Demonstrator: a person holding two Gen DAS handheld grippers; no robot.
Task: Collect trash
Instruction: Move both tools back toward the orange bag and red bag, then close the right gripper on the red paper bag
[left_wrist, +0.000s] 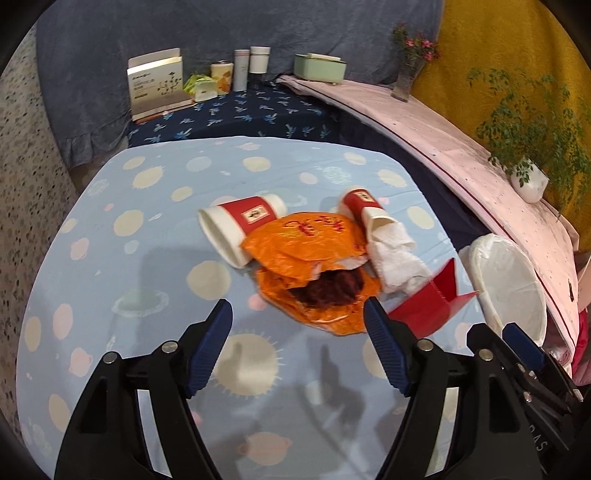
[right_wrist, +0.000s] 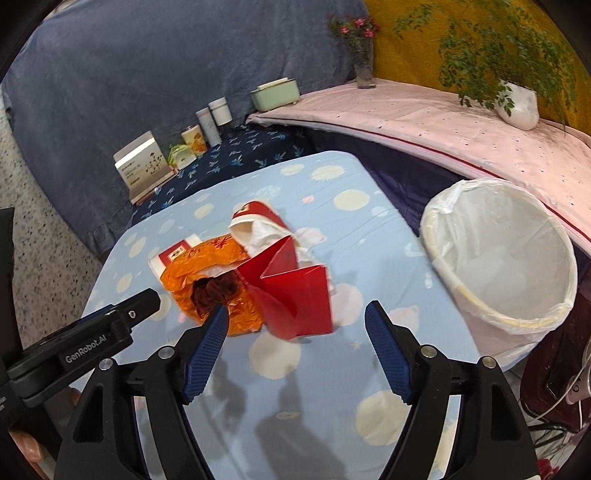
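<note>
The trash sits heaped mid-frame on the spotted tablecloth (left_wrist: 110, 258): an orange bag (left_wrist: 310, 258), two paper cups (left_wrist: 240, 225), a folded red card (right_wrist: 291, 295); the lined bin (right_wrist: 506, 254) waits at right, probably for easy dropping. Both the left gripper (left_wrist: 297, 314) and right gripper (right_wrist: 295, 317) tilt downward toward the pile, jaws spread and empty.

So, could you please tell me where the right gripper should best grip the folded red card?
Probably the raised near edge of the red card, approached from the near side. It stands folded in upright panels thin enough for the open right gripper, and that side is unobstructed.
</note>
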